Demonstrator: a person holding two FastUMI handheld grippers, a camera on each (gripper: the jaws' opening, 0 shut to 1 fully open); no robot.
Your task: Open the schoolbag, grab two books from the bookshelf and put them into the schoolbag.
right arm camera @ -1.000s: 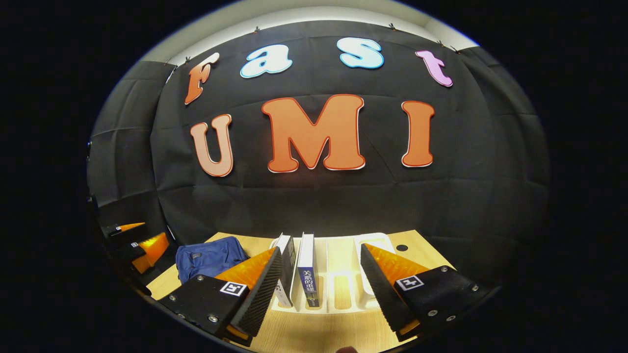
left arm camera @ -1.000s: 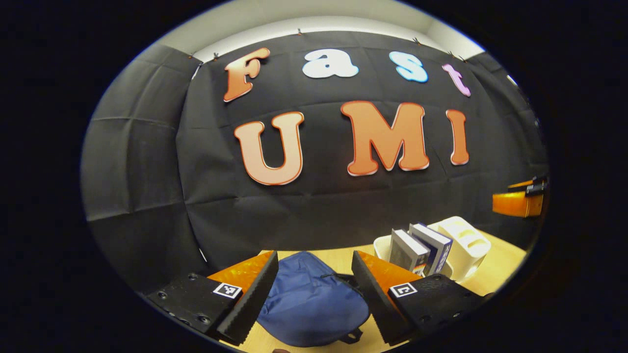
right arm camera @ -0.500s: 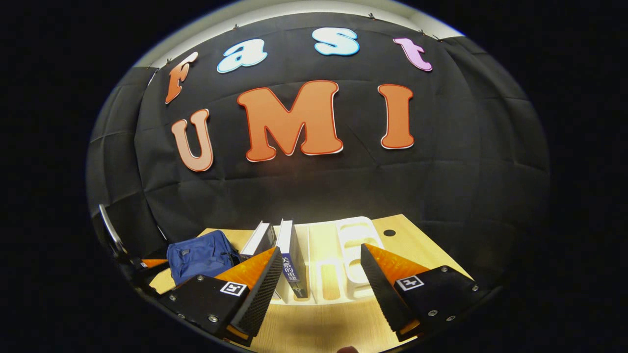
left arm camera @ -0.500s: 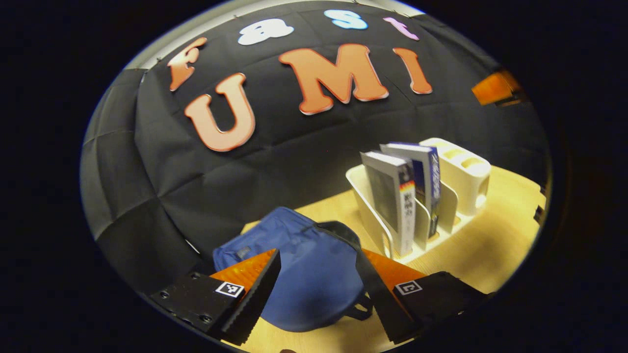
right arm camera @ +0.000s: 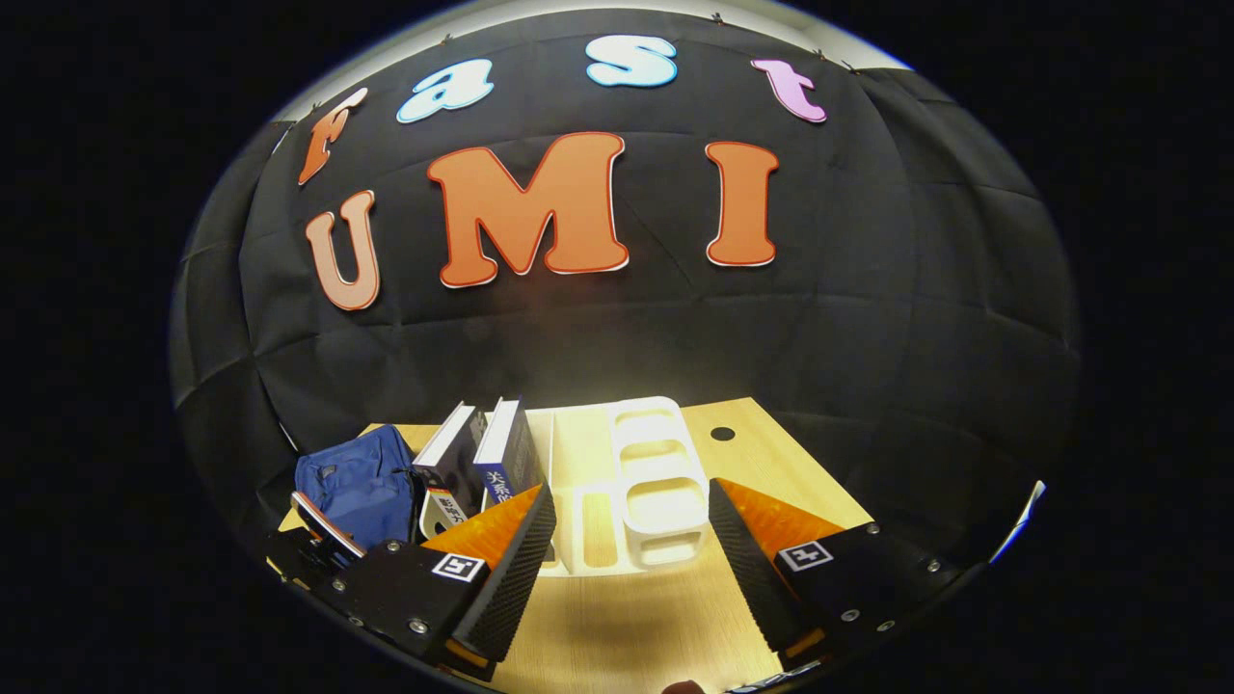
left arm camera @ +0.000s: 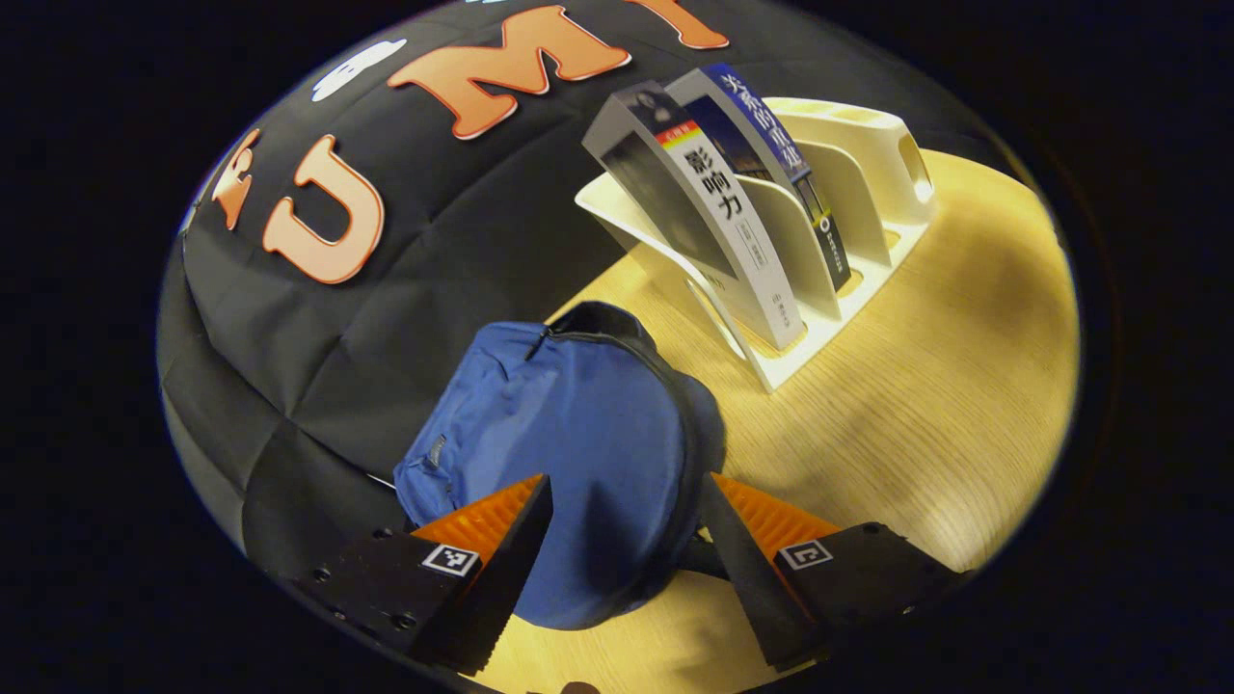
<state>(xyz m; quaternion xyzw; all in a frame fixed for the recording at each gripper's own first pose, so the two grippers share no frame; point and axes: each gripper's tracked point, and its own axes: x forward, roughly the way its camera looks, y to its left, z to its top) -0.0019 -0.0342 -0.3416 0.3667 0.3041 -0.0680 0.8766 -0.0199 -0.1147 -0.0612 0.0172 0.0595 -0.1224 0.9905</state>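
A blue schoolbag point(left arm camera: 578, 443) with a black zipper edge lies closed on the wooden table. My left gripper point(left arm camera: 627, 569) hovers open right over its near end, one finger to each side. Two books lean in the white bookshelf point(left arm camera: 848, 183): a grey-and-white book point(left arm camera: 713, 222) and a dark blue book point(left arm camera: 771, 154) behind it. In the right gripper view the schoolbag point(right arm camera: 357, 482) sits at the left, the two books point(right arm camera: 482, 458) stand beside it in the bookshelf point(right arm camera: 646, 482), and my right gripper point(right arm camera: 631, 569) is open in front of the shelf's empty slots.
The wooden table point(left arm camera: 945, 405) extends bare to the right of the bag and in front of the shelf. A small dark hole point(right arm camera: 722, 434) marks the tabletop behind the shelf. The black cloth wall stands close behind the bag and shelf.
My left gripper has tilted down and moved in over the schoolbag, which now looms larger between its fingers. My right gripper has shifted right, so the books slid leftward in its view.
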